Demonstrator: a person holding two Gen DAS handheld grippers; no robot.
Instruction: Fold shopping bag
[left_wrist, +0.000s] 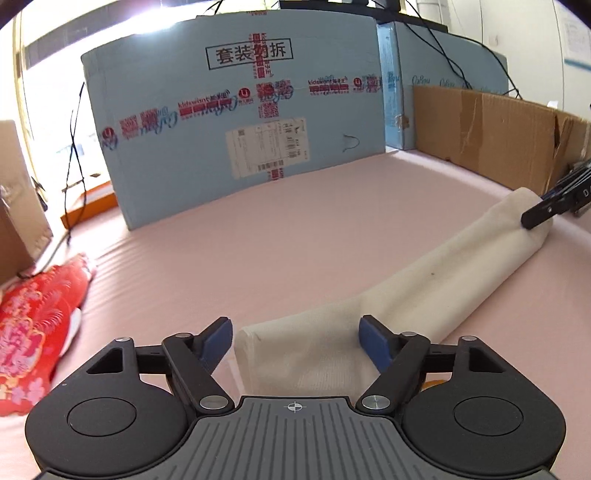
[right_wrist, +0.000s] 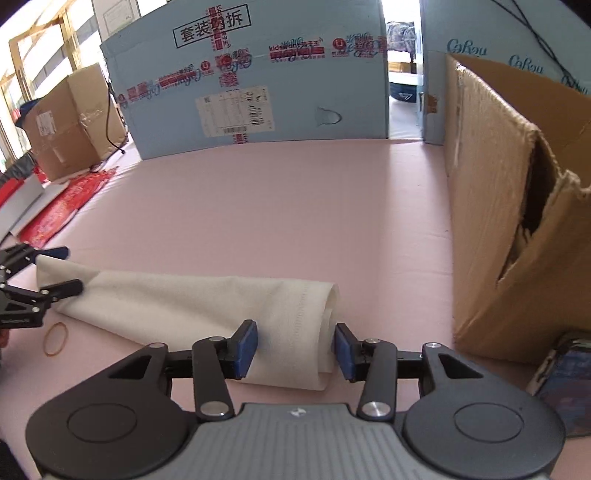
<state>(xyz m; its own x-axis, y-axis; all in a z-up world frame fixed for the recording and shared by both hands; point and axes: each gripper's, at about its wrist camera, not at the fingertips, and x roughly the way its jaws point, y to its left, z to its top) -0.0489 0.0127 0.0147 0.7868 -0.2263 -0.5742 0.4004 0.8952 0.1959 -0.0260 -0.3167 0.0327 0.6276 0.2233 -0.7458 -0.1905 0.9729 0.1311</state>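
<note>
The shopping bag (right_wrist: 192, 302), cream cloth, lies rolled into a long tube on the pink desk (right_wrist: 295, 206), running across the lower middle of the right wrist view and from bottom centre toward the right edge of the left wrist view (left_wrist: 424, 280). The right hand-held gripper (right_wrist: 295, 347) has its blue pads spread on either side of the roll's open right end, close to the cloth but not clearly pressing it, so it stands open. The left hand-held gripper (left_wrist: 295, 341) is also wide open, its pads straddling the other end of the roll, which sits between them at the bottom centre of its frame. A tan rubber band (right_wrist: 56, 338) lies on the desk just below the roll at lower left of the right wrist view. A blue carton (right_wrist: 255, 74) with red tape stands along the top of both frames, a brown cardboard box (right_wrist: 517, 206) at the right, and red patterned cloth (left_wrist: 33, 325) at lower left of the left wrist view
</note>
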